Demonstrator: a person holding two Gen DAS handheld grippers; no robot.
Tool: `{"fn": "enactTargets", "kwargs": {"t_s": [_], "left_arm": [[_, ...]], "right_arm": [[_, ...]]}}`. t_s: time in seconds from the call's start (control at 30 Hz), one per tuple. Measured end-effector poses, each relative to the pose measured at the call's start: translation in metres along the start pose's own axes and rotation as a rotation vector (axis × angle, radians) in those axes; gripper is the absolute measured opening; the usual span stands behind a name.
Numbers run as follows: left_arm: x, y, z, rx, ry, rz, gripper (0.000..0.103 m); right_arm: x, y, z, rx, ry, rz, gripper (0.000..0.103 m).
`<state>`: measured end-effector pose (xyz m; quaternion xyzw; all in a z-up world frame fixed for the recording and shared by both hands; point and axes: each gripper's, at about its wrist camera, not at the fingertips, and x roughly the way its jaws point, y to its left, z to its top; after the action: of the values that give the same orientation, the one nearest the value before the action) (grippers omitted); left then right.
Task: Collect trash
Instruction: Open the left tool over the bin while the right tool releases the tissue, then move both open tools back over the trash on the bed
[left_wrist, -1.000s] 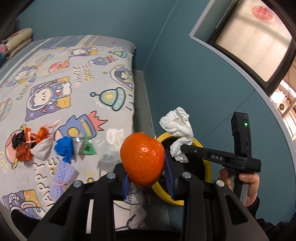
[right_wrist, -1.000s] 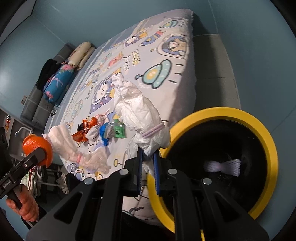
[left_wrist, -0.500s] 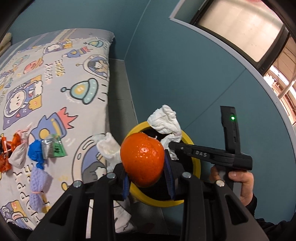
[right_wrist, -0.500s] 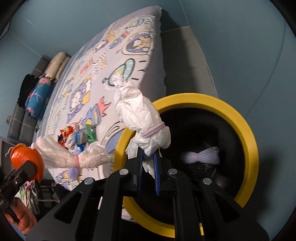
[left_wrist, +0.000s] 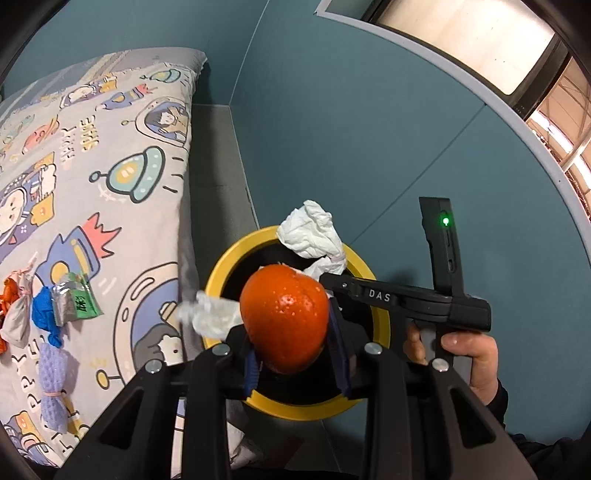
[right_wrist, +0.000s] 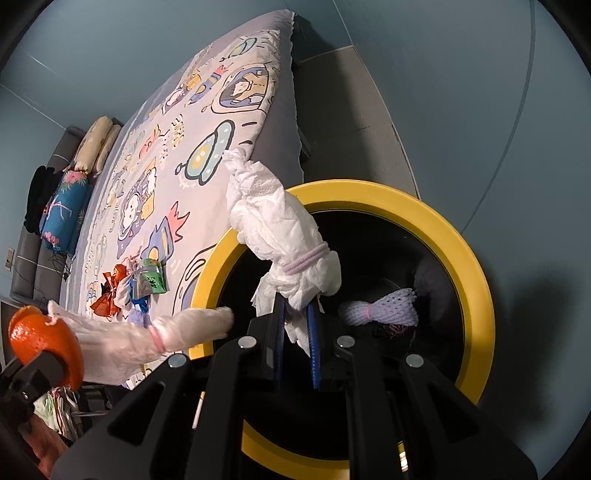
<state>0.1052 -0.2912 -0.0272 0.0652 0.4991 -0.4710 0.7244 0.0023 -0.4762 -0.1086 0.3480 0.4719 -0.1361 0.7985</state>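
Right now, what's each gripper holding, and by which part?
Left gripper: orange peel, clamped across its sides. Right gripper: white tissue bundle, pinched at its lower end, below the band. Both hang over the yellow-rimmed bin.

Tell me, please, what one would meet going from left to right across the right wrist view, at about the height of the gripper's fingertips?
Orange peel in the left gripper → clear plastic bundle → white tissue bundle in the right gripper → white foam net inside the bin → the bin's yellow rim.
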Motion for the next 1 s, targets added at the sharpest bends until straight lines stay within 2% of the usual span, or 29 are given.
{"fn": "enactTargets", "kwargs": {"t_s": [0.3, 0.37, 0.5, 0.57, 0.7, 0.93, 1.0], "left_arm": [[0.010, -0.003, -0.001, 0.012, 0.014, -0.009, 0.031], [0.010, -0.002, -0.001, 0.003, 0.013, -0.010, 0.033], [0.006, -0.001, -0.001, -0.005, 0.000, -0.008, 0.047], [0.003, -0.001, -0.002, 0.000, -0.008, -0.012, 0.050], [-0.007, 0.005, -0.003, -0.005, -0.030, 0.006, 0.065], [-0.030, 0.034, -0.008, -0.053, -0.064, 0.051, 0.072], [-0.040, 0.047, -0.010, -0.074, -0.079, 0.072, 0.076]], "right_arm": [[0.003, -0.006, 0.002, 0.018, 0.009, -0.005, 0.012], [0.003, -0.007, 0.003, 0.021, 0.011, -0.001, 0.015], [0.002, -0.007, 0.003, 0.025, 0.007, 0.008, 0.036], [0.001, -0.006, 0.003, 0.023, 0.002, 0.004, 0.036], [-0.001, -0.007, 0.004, 0.032, -0.008, -0.001, 0.036], [-0.008, 0.005, 0.003, 0.007, -0.023, 0.018, 0.037], [-0.009, 0.012, 0.004, -0.010, -0.024, 0.028, 0.041]]}}
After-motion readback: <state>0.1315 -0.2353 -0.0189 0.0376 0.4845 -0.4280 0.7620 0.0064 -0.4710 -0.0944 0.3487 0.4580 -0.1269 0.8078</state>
